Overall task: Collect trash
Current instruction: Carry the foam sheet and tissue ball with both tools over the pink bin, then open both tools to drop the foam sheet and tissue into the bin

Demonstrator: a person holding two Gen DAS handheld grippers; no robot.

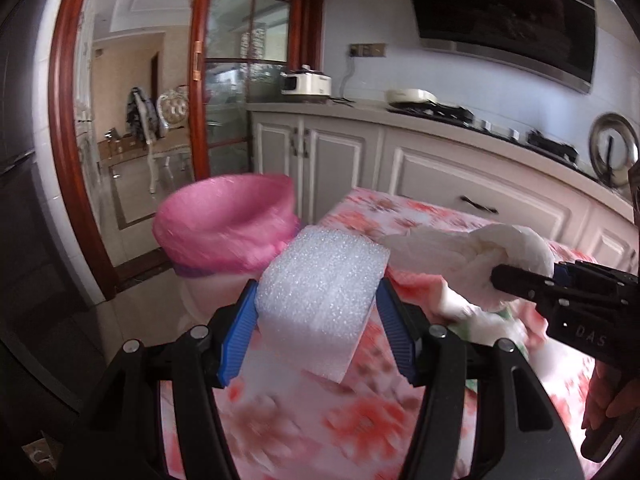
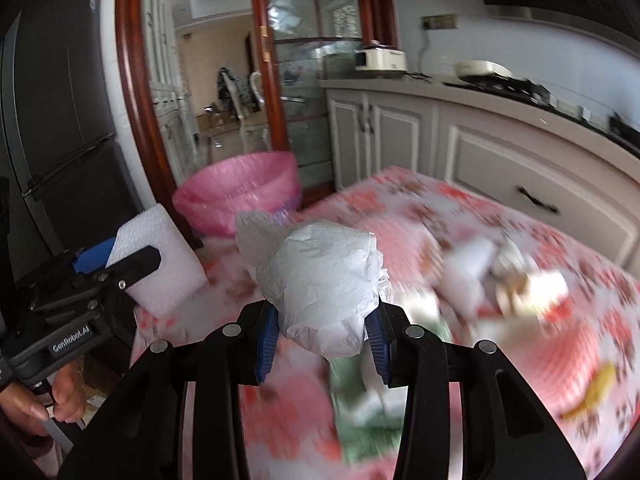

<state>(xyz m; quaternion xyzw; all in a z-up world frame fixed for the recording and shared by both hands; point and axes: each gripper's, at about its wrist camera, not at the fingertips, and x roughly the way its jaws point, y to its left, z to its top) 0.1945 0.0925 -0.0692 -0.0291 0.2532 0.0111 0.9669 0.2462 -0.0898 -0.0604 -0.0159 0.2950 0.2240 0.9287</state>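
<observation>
My left gripper is shut on a white foam block and holds it above the floral tablecloth. The foam block also shows in the right wrist view, at the left. My right gripper is shut on a crumpled white plastic bag, held above the table. That bag also shows in the left wrist view, at the right. A bin lined with a pink bag stands on the floor past the table's far end; it also shows in the right wrist view.
More trash lies on the table at the right: white scraps, a green and white packet and a yellow peel, all blurred. Grey kitchen cabinets run behind the table. A dark fridge stands at the left.
</observation>
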